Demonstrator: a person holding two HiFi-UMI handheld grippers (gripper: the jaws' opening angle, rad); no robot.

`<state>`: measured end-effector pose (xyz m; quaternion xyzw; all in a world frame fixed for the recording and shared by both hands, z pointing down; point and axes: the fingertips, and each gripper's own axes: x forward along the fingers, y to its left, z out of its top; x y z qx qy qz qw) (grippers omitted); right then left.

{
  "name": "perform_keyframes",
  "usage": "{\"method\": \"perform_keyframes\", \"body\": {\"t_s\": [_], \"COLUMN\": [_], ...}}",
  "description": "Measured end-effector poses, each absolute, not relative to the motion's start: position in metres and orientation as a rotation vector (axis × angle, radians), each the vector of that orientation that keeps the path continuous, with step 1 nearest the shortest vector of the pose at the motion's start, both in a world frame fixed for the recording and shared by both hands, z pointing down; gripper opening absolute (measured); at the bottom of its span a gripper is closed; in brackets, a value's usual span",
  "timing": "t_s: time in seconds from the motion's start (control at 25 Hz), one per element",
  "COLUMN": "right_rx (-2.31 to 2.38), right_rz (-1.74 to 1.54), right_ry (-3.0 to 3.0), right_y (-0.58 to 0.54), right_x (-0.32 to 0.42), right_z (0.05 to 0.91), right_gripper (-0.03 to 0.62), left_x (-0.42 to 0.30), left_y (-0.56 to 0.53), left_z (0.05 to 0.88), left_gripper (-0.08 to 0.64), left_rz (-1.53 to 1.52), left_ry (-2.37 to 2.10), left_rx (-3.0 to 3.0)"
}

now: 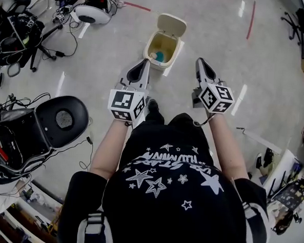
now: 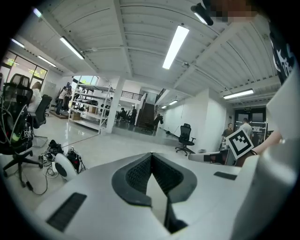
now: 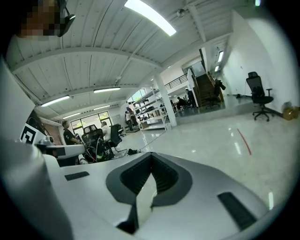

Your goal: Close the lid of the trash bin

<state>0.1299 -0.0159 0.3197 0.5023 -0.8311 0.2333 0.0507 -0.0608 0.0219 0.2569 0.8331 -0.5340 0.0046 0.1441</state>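
Cream trash bin (image 1: 156, 60), lid (image 1: 172, 25) raised, left gripper (image 1: 146, 61) and right gripper (image 1: 200, 61) nearby, fingers pressed together, empty.

L gripper (image 1: 144, 62) & R gripper (image 1: 201, 61) held fwd on outstretched arms, fingers (image 2: 138, 175) seemingly together, empty.

Blue item (image 1: 157, 56) inside trash bin (image 1: 173, 42): too small to identify. Bin's near-left corner hidden behind left gripper (image 1: 144, 62). Clutter (image 1: 7, 140) along floor's left edge cut off.

Trash bin (image 1: 156, 65), lid (image 1: 172, 25) up, just ahead of left hand-held gripper (image 1: 145, 62) and right hand-held gripper (image 1: 200, 61).
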Motion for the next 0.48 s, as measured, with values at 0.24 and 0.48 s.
{"method": "perform_keyframes", "body": {"t_s": [0.24,0.48], "right_rx": [1.551,1.511], "right_rz": [0.742,0.790], "right_ry": [-2.499,-2.504], "right_y": [-0.047,-0.081], "right_x": [0.127,0.122], "right_z": [0.332,0.349], "right_gripper": [-0.005,-0.005], "left_x": [-0.064,-0.055], "left_y": [-0.014,-0.046], "left_z": [0.266,0.272], "left_gripper": [0.011,0.011], "left_rz": [0.041,0.073], "left_ry": [-1.515,-1.517], "left_rx": [2.405,2.392]}}
